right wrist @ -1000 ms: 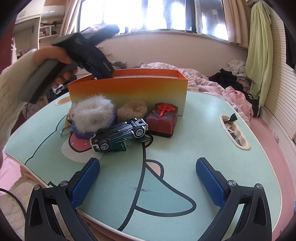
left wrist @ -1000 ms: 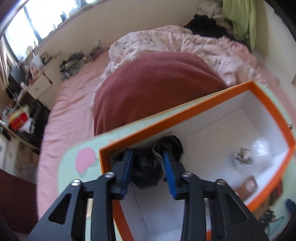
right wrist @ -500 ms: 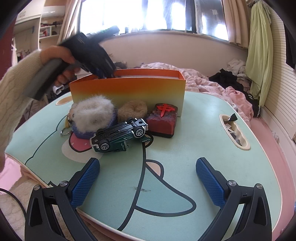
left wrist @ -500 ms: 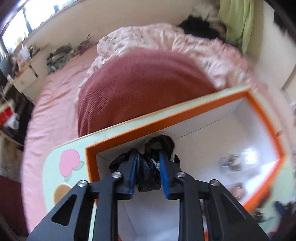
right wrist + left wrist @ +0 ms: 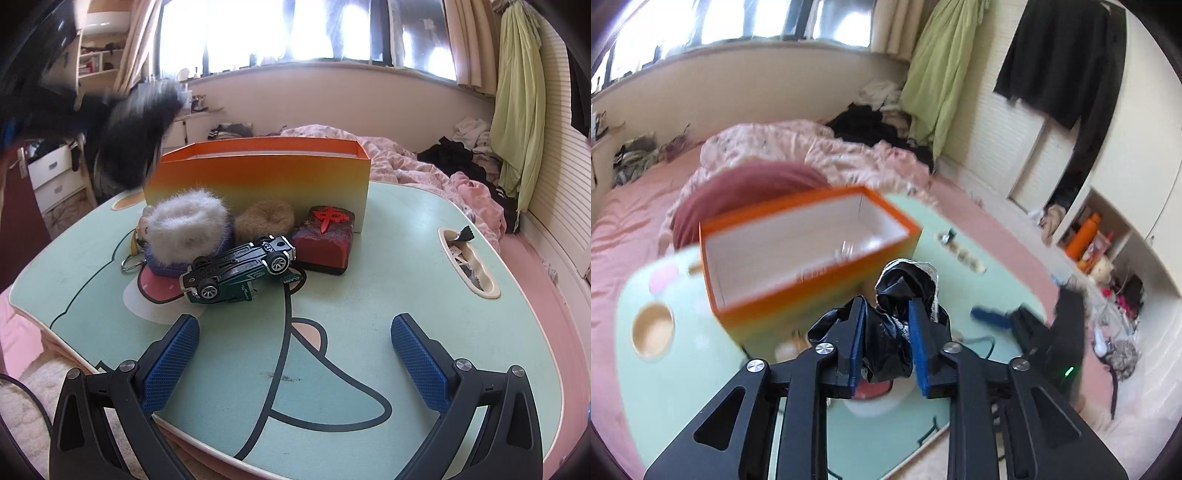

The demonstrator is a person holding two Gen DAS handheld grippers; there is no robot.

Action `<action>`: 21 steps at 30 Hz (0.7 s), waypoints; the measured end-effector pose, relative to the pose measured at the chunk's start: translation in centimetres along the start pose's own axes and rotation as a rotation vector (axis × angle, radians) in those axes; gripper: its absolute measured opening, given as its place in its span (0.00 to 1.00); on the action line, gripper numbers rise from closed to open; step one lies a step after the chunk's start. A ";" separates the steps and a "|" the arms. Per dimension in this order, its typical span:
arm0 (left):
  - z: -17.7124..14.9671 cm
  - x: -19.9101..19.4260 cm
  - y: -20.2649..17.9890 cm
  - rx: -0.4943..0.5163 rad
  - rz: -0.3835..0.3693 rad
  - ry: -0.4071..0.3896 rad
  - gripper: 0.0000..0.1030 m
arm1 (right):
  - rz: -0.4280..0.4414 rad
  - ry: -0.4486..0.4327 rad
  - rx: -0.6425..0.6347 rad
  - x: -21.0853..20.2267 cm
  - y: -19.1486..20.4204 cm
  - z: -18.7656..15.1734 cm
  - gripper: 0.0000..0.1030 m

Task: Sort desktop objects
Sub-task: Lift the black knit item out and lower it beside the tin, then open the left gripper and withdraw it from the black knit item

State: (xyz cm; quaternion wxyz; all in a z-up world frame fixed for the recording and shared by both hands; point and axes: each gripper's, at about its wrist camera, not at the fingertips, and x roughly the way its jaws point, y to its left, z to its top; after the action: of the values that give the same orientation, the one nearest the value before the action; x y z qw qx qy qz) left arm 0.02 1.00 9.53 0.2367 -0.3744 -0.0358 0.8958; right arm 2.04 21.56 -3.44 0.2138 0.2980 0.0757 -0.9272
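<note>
My left gripper (image 5: 886,339) is shut on a crumpled black hair scrunchie (image 5: 890,343) and holds it in the air above the table, in front of the orange box (image 5: 798,254). It shows as a dark blur in the right wrist view (image 5: 133,144), left of the orange box (image 5: 258,177). My right gripper (image 5: 295,354) is open and empty above the table's near edge. In front of the box lie a white fluffy toy (image 5: 184,225), a tan scrunchie (image 5: 264,219), a red mahjong-tile block (image 5: 325,240) and an overturned green toy car (image 5: 236,269).
The mint-green lap table (image 5: 388,295) stands on a pink bed. A slot at its right edge (image 5: 469,262) holds small bits. A round cup recess (image 5: 652,330) is at the left. A bed with blankets (image 5: 768,162) lies behind.
My left gripper closed on the black scrunchie inside the box, then lifted it out and pulled back over the box's front wall. The right gripper has not moved.
</note>
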 end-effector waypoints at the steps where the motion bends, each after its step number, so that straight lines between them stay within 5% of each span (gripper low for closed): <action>1: -0.3 0.5 0.4 -0.011 0.004 0.002 0.32 | 0.000 0.000 0.000 0.0 0.0 0.0 1.00; 6: -1.7 -0.3 1.7 -0.083 0.086 -0.104 0.76 | 0.000 0.000 0.000 0.0 0.0 0.0 1.00; 10: -3.7 -3.7 1.4 -0.038 0.199 -0.213 0.83 | -0.001 0.000 0.000 0.0 0.0 0.0 1.00; 14: -6.5 -2.4 1.3 0.002 0.299 -0.079 0.83 | -0.001 0.000 0.000 0.0 -0.1 -0.1 1.00; 19: -9.6 2.5 1.2 -0.018 0.333 0.093 0.89 | -0.001 0.002 -0.001 -0.1 -0.2 -0.1 1.00; 21: -9.7 3.6 1.1 -0.044 0.362 0.023 1.00 | -0.001 0.001 -0.002 -0.1 -0.1 0.0 1.00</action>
State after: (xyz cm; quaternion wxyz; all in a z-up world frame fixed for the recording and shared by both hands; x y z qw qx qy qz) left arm 4.07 0.59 -0.02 0.0640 -0.3902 0.0154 0.9184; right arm 2.10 21.74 -3.39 0.2137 0.2980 0.0770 -0.9271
